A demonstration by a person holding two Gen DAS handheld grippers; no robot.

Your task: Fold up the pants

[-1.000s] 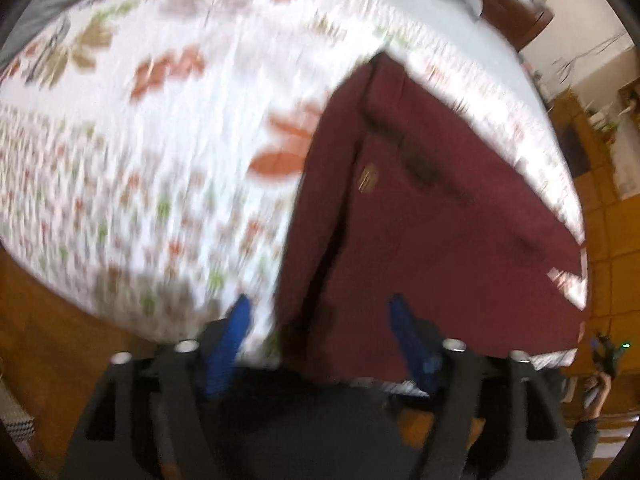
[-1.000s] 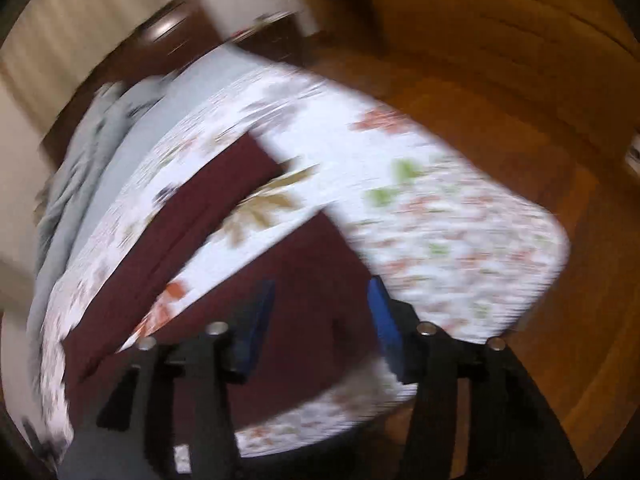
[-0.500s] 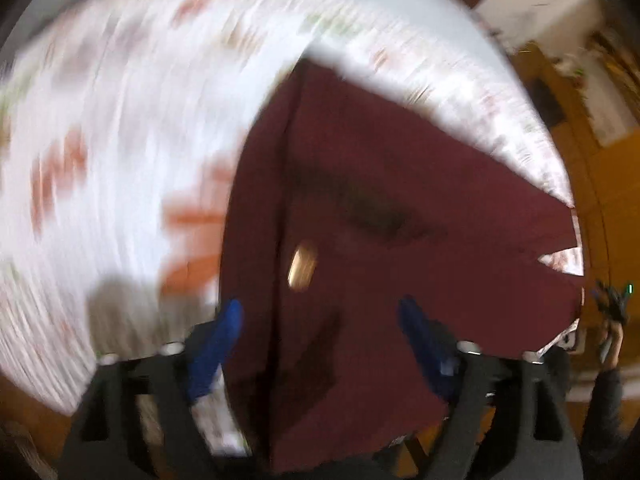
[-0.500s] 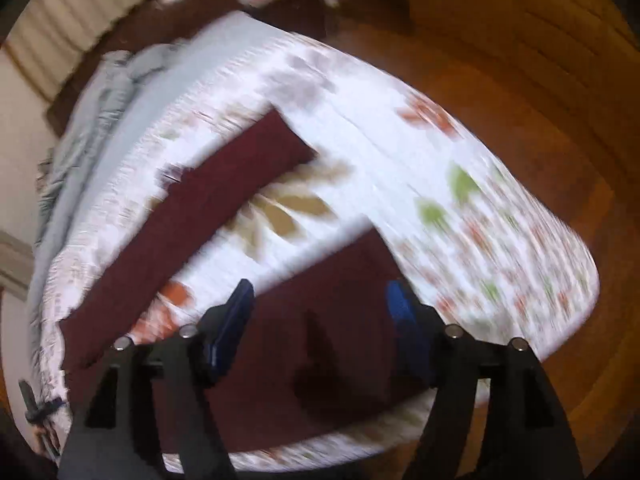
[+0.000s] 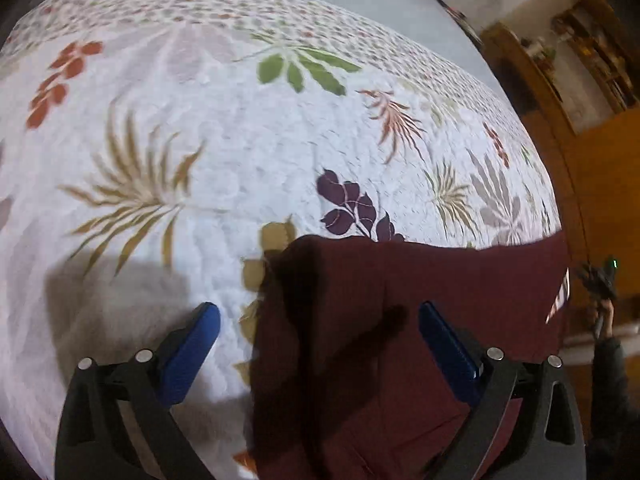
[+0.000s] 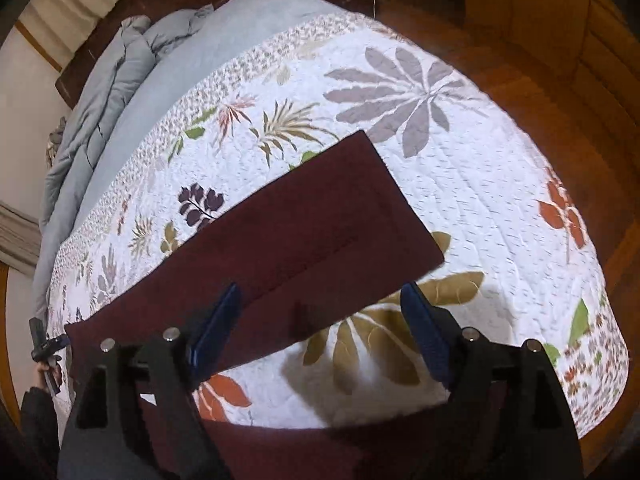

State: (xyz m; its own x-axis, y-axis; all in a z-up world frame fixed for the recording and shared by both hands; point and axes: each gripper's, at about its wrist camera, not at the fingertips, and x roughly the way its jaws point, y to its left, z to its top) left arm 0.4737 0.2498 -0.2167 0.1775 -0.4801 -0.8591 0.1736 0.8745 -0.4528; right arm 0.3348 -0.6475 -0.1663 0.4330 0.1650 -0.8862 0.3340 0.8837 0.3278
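Observation:
Dark maroon pants (image 5: 400,344) lie flat on a white floral quilt (image 5: 224,152). In the left wrist view my left gripper (image 5: 318,322) is open, its blue fingers (image 5: 192,344) straddling the waist corner of the pants, just above it. In the right wrist view the pants (image 6: 312,232) show one leg stretching across the quilt (image 6: 480,184) and the other leg at the bottom edge. My right gripper (image 6: 320,304) is open over the near edge of the far leg, holding nothing.
The bed has a pale blue sheet and bunched duvet (image 6: 120,64) at the far end. Wooden floor (image 6: 580,120) surrounds the bed. A shelf unit (image 5: 580,48) stands at the right. The other hand's gripper (image 6: 44,344) shows at the left edge.
Both grippers have come closer down over the pants. The left view has swung toward the waist corner; the right view now sits over the leg. Both stay open.

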